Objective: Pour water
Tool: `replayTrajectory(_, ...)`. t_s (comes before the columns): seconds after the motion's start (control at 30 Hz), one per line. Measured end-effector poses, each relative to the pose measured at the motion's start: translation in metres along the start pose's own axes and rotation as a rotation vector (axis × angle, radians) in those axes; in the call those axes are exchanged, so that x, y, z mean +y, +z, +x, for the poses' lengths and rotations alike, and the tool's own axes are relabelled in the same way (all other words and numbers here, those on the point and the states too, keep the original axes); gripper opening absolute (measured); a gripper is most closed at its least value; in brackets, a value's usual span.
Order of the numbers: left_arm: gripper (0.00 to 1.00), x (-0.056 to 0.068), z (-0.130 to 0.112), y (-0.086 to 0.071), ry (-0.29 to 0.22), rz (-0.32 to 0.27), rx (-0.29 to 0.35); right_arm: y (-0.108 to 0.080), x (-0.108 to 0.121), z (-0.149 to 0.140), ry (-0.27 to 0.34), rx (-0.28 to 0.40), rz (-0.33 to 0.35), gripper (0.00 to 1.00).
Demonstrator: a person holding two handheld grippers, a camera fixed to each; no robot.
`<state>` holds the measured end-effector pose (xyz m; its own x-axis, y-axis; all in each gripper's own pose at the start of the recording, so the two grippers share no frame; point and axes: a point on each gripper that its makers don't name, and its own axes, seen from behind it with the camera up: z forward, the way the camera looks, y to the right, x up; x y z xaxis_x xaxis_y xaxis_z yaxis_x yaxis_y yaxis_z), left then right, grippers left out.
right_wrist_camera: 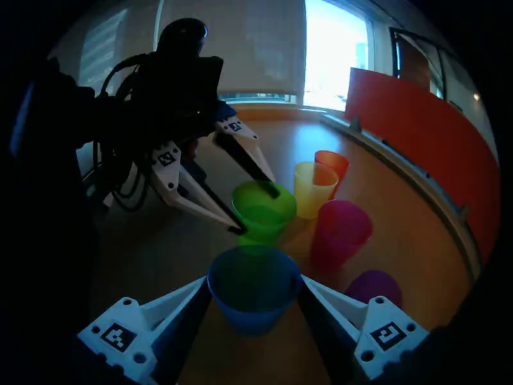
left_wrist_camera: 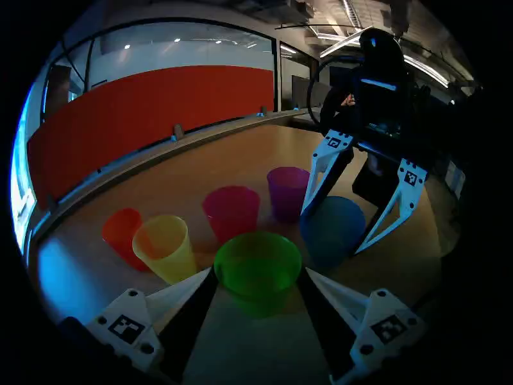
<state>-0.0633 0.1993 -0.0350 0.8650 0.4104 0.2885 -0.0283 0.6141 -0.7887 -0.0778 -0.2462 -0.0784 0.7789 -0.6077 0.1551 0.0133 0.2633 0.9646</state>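
Left gripper (left_wrist_camera: 258, 277): jaws pressed against both sides of the green cup (left_wrist_camera: 258, 260), upright, mouth open toward the camera. Right gripper (right_wrist_camera: 254, 285): jaws clamped the same way on the blue cup (right_wrist_camera: 253, 305), also upright. Held just beside each other over the wooden desk (left_wrist_camera: 243, 147), the two grippers pointing at one another. Cannot tell whether either cup holds water, or whether either rests on the desk or hangs just above it. Beyond the held pair, four more cups standing on the desk in a loose row: purple cup (left_wrist_camera: 287, 191), pink cup (left_wrist_camera: 231, 212), yellow cup (left_wrist_camera: 165, 247), orange cup (left_wrist_camera: 120, 232), yellow and orange touching or nearly so. Behind that row, the desk's edge lined by a red panel (left_wrist_camera: 160, 109).
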Motion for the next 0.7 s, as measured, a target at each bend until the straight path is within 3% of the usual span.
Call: replayTrajectory(0.7,0.86,-0.0041,-0.0072,-0.0001,-0.016,0.011,0.003,-0.0008,-0.0013,-0.0052,0.018,-0.004,-0.006,0.91)
